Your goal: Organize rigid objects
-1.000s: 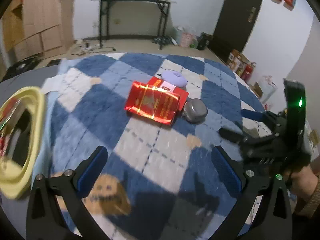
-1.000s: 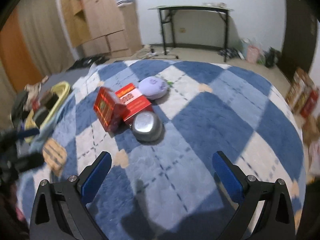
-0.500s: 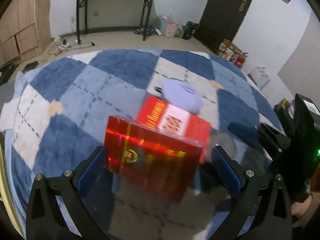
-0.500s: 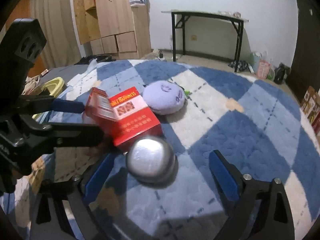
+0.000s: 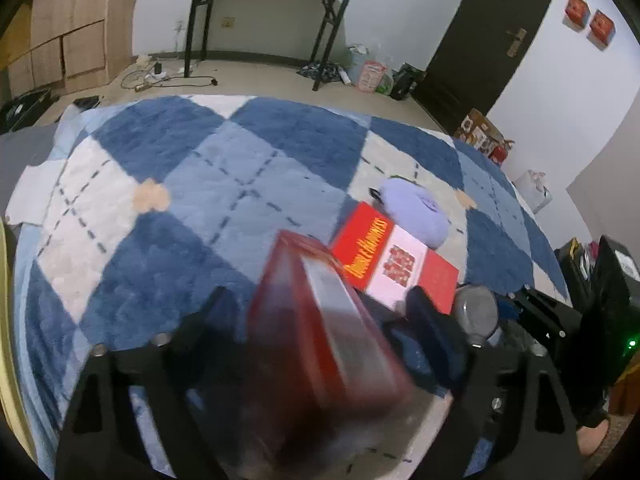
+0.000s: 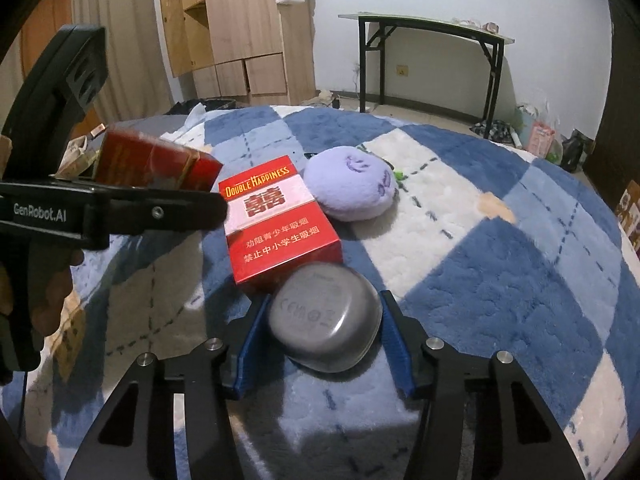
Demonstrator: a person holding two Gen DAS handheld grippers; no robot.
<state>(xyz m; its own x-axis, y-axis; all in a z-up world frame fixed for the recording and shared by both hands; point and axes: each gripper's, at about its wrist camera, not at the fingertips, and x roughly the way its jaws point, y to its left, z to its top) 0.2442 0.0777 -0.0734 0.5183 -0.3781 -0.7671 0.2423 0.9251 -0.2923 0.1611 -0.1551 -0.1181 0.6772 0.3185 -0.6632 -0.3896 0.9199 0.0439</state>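
Note:
A shiny red box (image 5: 320, 320) sits blurred and tipped up between the fingers of my left gripper (image 5: 320, 312). Its jaws are closing and grip the box. From the right wrist the same red box (image 6: 152, 160) is raised off the rug behind the left gripper's finger (image 6: 160, 212). An upturned metal bowl (image 6: 324, 316) lies on the blue-and-white checked rug (image 6: 500, 280). My right gripper (image 6: 322, 320) is closing, and its blue pads press on both sides of the bowl. In the left wrist view the bowl (image 5: 476, 312) shows at the right.
A red-and-white carton (image 6: 276, 224) lies just behind the bowl, with a purple plush toy (image 6: 352, 184) beyond it. A yellow basket rim (image 5: 4, 320) shows at the far left. A person's hand (image 6: 48, 292) holds the left gripper. A black table (image 6: 432, 28) stands by the wall.
My left gripper moved in over the shiny red box, narrowed around it and tipped it up. My right gripper came down to the metal bowl and closed around it.

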